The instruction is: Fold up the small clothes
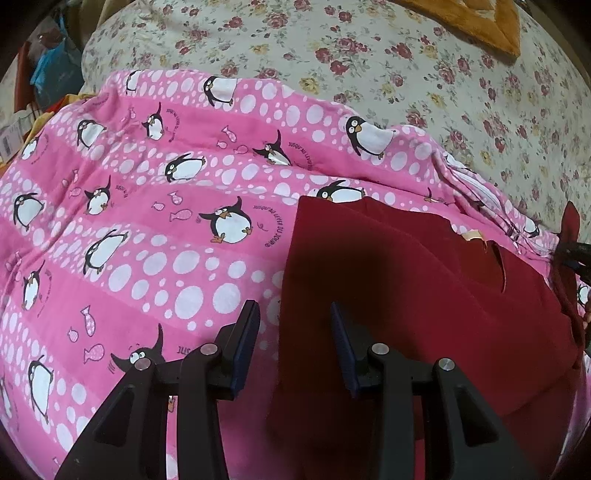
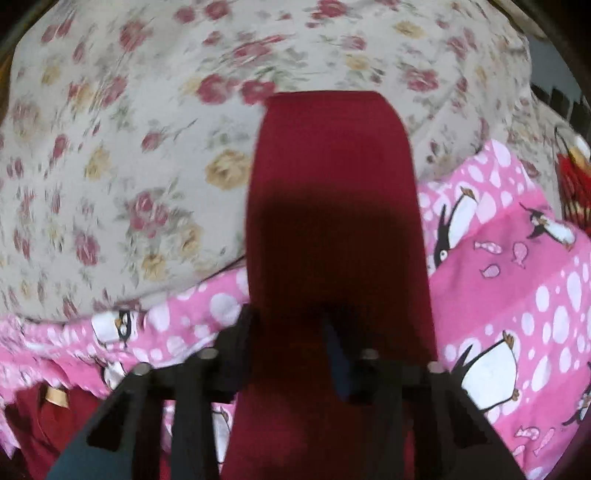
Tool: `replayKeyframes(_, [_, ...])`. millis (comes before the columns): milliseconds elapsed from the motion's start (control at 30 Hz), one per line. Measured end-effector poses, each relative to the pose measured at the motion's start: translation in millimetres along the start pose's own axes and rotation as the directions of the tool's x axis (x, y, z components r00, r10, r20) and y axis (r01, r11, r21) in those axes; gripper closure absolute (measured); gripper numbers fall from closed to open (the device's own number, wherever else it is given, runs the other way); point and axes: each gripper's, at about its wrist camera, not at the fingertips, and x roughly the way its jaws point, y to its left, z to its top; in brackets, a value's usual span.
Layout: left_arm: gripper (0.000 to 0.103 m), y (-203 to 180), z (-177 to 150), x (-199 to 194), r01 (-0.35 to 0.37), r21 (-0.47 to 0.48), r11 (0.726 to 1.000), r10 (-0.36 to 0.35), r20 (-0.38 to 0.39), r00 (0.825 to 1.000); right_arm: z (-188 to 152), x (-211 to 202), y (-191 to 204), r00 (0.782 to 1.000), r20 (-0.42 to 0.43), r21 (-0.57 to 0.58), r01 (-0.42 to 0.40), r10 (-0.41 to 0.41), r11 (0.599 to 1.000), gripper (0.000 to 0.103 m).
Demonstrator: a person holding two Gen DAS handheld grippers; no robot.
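Note:
A dark red garment (image 1: 406,295) lies on the pink penguin blanket (image 1: 147,221) at lower right in the left wrist view. My left gripper (image 1: 295,332) is open and empty, its jaws straddling the garment's left edge just above it. In the right wrist view a long strip of the same red garment (image 2: 332,221) hangs up in front of the camera. My right gripper (image 2: 291,332) is around its lower end, and the cloth and blur hide whether the jaws are closed. The right gripper's tip (image 1: 572,254) shows at the left view's right edge with red cloth.
A floral bedsheet (image 1: 406,74) covers the bed beyond the blanket. An orange cushion (image 1: 469,18) lies at the far top. Clutter (image 1: 48,74) stands off the bed's left side. A red and white item (image 2: 572,184) sits at the right edge.

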Motion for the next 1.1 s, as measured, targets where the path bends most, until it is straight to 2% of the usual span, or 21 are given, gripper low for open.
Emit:
replayKeyframes(33, [0.084, 0.8, 0.7, -0.1, -0.002, -0.004, 1.0, 0.002, 0.0, 1.0, 1.0, -3.4, -5.0, 1.0, 0.004, 0.02, -0.026, 0.026, 0.999, 0.094])
replayKeyframes(100, [0.084, 3.4, 2.3, -1.4, -0.006, -0.015, 1.0, 0.006, 0.005, 1.0, 0.6, -17.3, -11.8, 0.996, 0.02, 0.043, -0.089, 0.088, 0.995, 0.095])
replayKeyframes(200, [0.084, 8.1, 4.3, -6.3, -0.003, -0.036, 0.999, 0.004, 0.02, 1.0, -4.1, -47.5, -10.4, 0.987, 0.05, 0.002, -0.154, 0.154, 0.988, 0.095])
replayKeyframes(333, [0.084, 12.6, 5.9, -13.5, 0.0, -0.056, 0.998, 0.002, 0.044, 0.999, -15.4, -94.6, 0.1, 0.959, 0.05, -0.054, -0.277, 0.279, 0.959, 0.095])
replayKeyframes(433, [0.084, 16.8, 6.8, -19.4, 0.011, -0.073, 0.997, -0.007, 0.057, 0.998, -24.0, -134.9, 32.1, 0.935, 0.048, -0.151, -0.34, 0.351, 0.928, 0.095])
replayKeyframes(533, [0.084, 22.1, 8.2, -26.3, 0.034, -0.092, 0.995, -0.028, 0.072, 0.997, -47.5, -180.9, 66.0, 0.905, 0.024, -0.281, -0.401, 0.424, 0.872, 0.095])
replayKeyframes(667, [0.084, 31.1, 9.3, -34.5, 0.091, -0.123, 0.988, -0.081, 0.084, 0.993, -86.1, -219.9, 118.9, 0.867, -0.051, -0.408, -0.471, 0.496, 0.782, 0.095])
replayKeyframes(800, [0.084, 41.2, 8.0, -40.4, 0.164, -0.16, 0.973, -0.15, 0.092, 0.984, -140.3, -217.7, 169.8, 0.829, -0.188, -0.462, -0.549, 0.527, 0.697, 0.095])
replayKeyframes(867, [0.084, 42.3, 7.1, -41.1, 0.187, -0.162, 0.969, -0.174, 0.09, 0.981, -168.3, -197.5, 192.2, 0.838, -0.241, -0.486, -0.541, 0.49, 0.686, 0.095])
replayKeyframes(967, [0.084, 42.3, 5.9, -39.7, 0.22, -0.158, 0.963, -0.211, 0.072, 0.975, -214.6, -151.4, 214.1, 0.842, -0.349, -0.476, -0.537, 0.411, 0.696, 0.093])
replayKeyframes(1000, [0.084, 42.1, 5.7, -39.9, 0.238, -0.159, 0.958, -0.229, 0.069, 0.971, -225.2, -136.7, 215.8, 0.851, -0.37, -0.465, -0.517, 0.373, 0.718, 0.09])
replayKeyframes(1033, [0.084, 41.9, 5.4, -40.7, 0.252, -0.159, 0.955, -0.243, 0.07, 0.967, -233.7, -125.5, 216.6, 0.85, -0.4, -0.451, -0.508, 0.343, 0.734, 0.086])
replayKeyframes(1100, [0.084, 40.1, 5.7, -44.3, 0.28, -0.152, 0.948, -0.27, 0.082, 0.959, -239.9, -123.0, 210.0, 0.841, -0.41, -0.409, -0.515, 0.353, 0.753, 0.083])
